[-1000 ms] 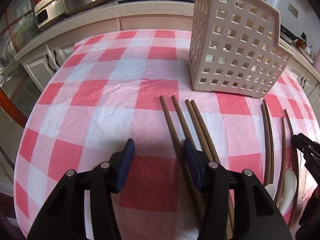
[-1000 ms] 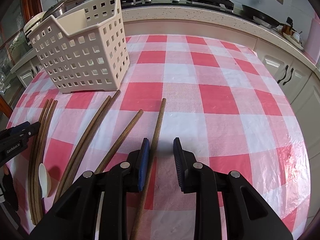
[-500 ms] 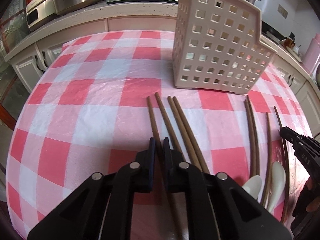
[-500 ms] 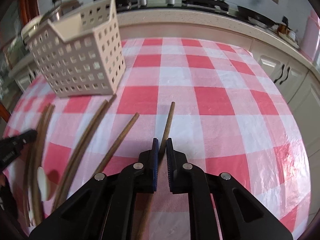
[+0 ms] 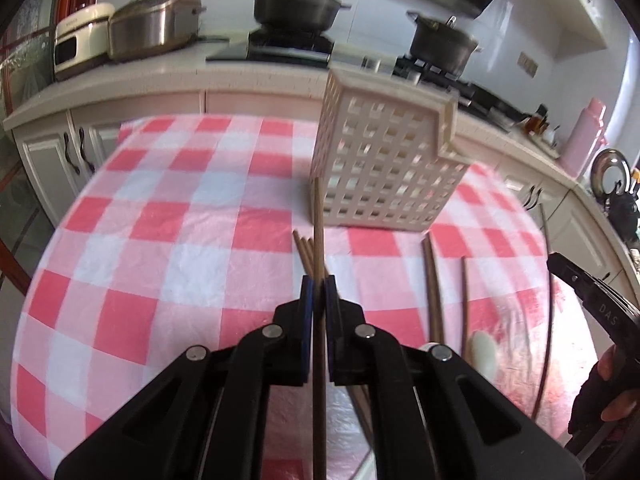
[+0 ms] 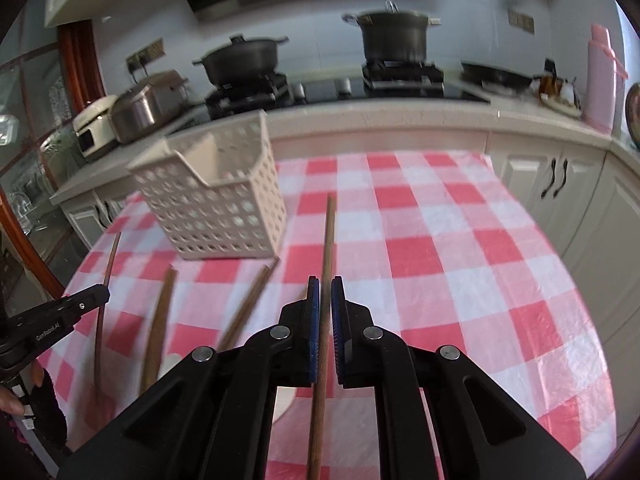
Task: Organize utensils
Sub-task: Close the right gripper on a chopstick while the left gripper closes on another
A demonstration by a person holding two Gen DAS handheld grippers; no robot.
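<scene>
basket [image 5: 384, 168]: blurred | spoon [image 5: 482, 354] (white): smeared | held chopstick [image 6: 320, 420]: cut off at bottom edge

One white slotted basket [image 5: 384, 160] stands on one checked table [image 5: 160, 240]. Each of the two grippers clamps one wooden chopstick [image 5: 318, 232] [image 6: 327, 248]. About three more chopsticks [image 5: 304, 252] lie under the left one. Two dark pots [image 6: 244, 60] sit on the stove; one pink bottle [image 6: 602, 80] stands on the counter.

Both wrist views angled down along fingers, close over table; share basket [image 5: 384, 168] [image 6: 216, 208].
</scene>
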